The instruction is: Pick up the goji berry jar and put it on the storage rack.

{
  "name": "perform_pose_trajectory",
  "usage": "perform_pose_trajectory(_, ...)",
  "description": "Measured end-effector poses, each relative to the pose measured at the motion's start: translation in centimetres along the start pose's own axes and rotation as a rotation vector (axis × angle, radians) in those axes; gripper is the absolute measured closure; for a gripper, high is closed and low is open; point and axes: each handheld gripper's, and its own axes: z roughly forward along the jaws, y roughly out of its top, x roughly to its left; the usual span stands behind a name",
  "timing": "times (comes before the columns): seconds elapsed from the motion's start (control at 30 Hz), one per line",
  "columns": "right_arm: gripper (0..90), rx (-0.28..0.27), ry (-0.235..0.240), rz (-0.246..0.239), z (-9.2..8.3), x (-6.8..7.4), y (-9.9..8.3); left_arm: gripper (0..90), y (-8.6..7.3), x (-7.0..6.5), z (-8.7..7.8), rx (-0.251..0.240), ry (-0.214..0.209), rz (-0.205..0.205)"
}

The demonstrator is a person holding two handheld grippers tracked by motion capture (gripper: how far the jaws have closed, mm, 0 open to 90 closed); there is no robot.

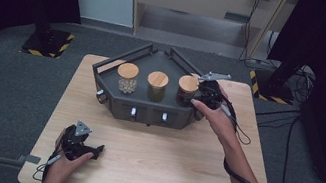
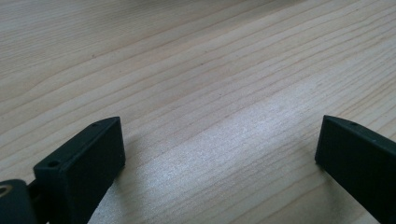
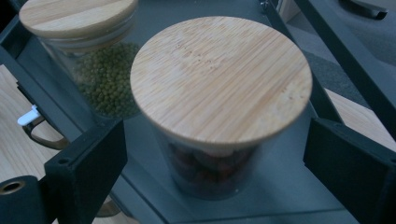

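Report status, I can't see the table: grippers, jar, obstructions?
Left gripper open, idle on wooden table. Right gripper open, jaws either side of the wood-lidded glass jar of dark red beans, not gripping. Green-bean jar close beside.

In the right gripper view, the round bamboo lid (image 3: 221, 79) hid most of the glass jar of reddish contents (image 3: 208, 172). The neighbouring green-filled glass jar (image 3: 105, 84) was cut by the top edge, and what the contents were stayed unclear.
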Motion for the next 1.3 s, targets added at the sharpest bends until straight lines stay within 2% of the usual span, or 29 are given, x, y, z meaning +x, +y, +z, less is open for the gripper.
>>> perform_pose_trajectory(0.27, 5.5, -0.017, 0.004, -0.001, -1.5, 0.0, -1.1, 0.0, 0.0, 0.0, 0.0, 0.0, 0.0, 0.0)
perform_pose_trajectory(0.67, 4.8, -0.035, 0.01, 0.022, -3.3, 0.1, -3.1, 0.0, 0.0, 0.0, 0.0, 0.0, 0.001, 0.0)
perform_pose_trajectory(1.3, 4.7, -0.034, -0.003, 0.039, -5.9, 0.5, -7.2, 0.0, 0.0, 0.0, 0.0, 0.0, 0.001, 0.0)
